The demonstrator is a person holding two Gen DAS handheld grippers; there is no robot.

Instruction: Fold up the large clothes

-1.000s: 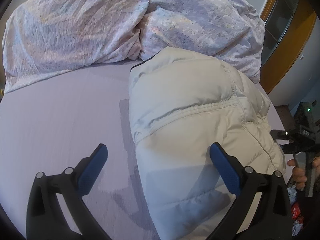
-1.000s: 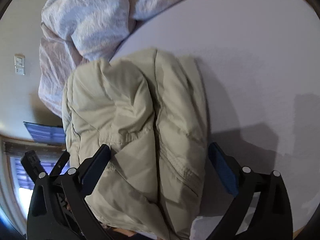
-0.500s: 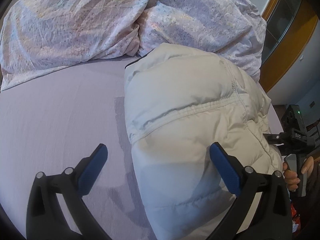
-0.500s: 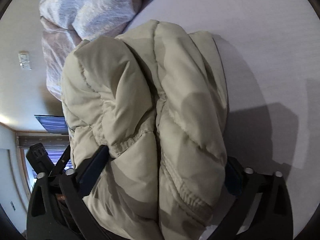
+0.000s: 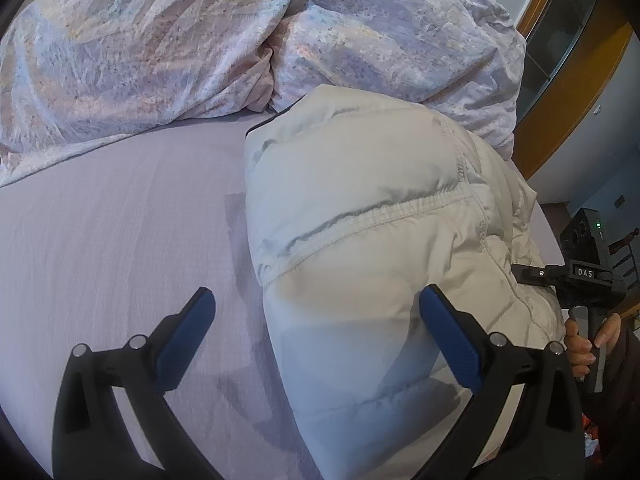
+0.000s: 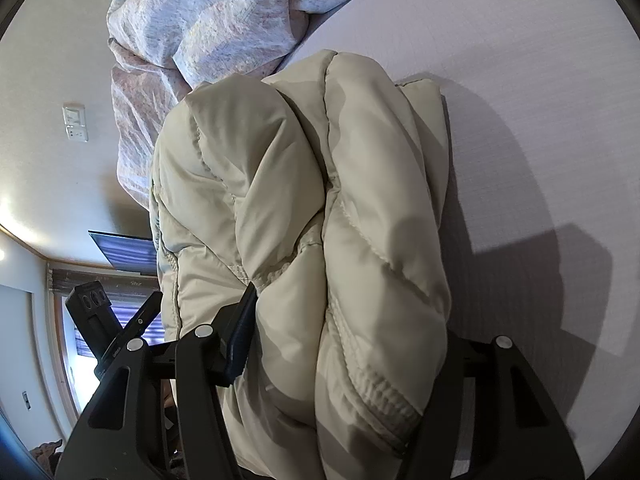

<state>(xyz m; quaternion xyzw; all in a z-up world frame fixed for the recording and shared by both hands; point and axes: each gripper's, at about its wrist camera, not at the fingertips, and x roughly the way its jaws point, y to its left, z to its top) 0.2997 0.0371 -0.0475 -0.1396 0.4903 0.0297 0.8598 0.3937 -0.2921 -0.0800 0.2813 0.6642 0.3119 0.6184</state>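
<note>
Nearest us, our left tongs (image 5: 316, 336) hover spread wide over the bed (image 5: 112, 240), one blue pad above the bare lavender sheet and the other above the near end of the cream puffer jacket (image 5: 360, 208), gripping nothing. Our right tongs (image 6: 344, 344) have just been closing on the jacket's folded bulk, which fills the gap between them. The jacket lies on the sheet; beyond it sits the crumpled floral duvet (image 5: 180, 40).

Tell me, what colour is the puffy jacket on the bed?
Cream, an off-white; the puffy jacket shows best in the left wrist view, on the lilac sheet.
</note>
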